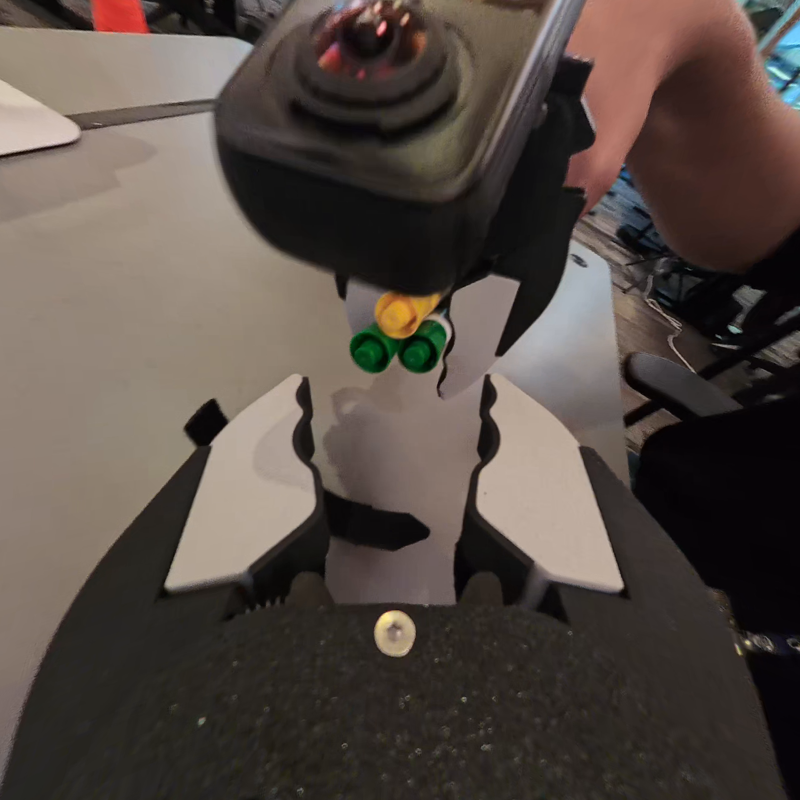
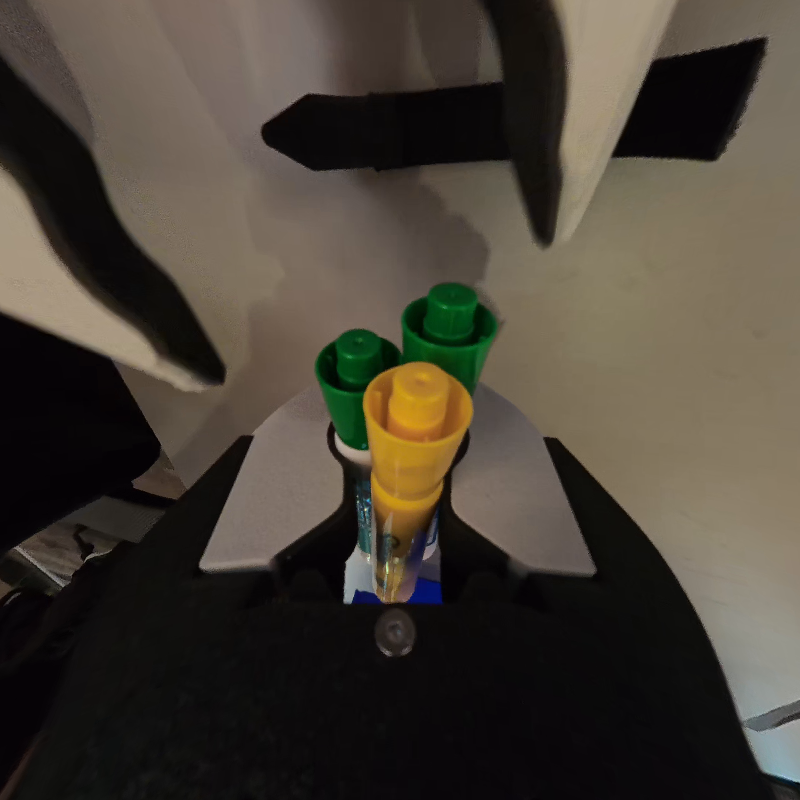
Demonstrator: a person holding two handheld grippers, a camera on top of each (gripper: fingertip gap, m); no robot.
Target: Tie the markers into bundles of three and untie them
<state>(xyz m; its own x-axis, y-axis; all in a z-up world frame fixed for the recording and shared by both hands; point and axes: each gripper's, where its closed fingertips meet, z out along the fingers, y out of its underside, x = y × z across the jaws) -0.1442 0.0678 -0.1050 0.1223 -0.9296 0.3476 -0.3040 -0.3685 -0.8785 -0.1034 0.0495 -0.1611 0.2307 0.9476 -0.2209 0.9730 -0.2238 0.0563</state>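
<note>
While the right claw [image 2: 400, 437] clamps three markers [image 2: 415, 415], caps forward, above the worktop [image 1: 130, 303], the left claw [image 1: 396, 389] hangs open and empty, facing them; a black strap [image 2: 389, 130], seemingly loose, lies below.

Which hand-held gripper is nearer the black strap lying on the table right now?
Left. The left hand-held gripper hangs open right over the black strap, which lies between its fingers. The right hand-held gripper sits farther back, shut on the three markers.
</note>
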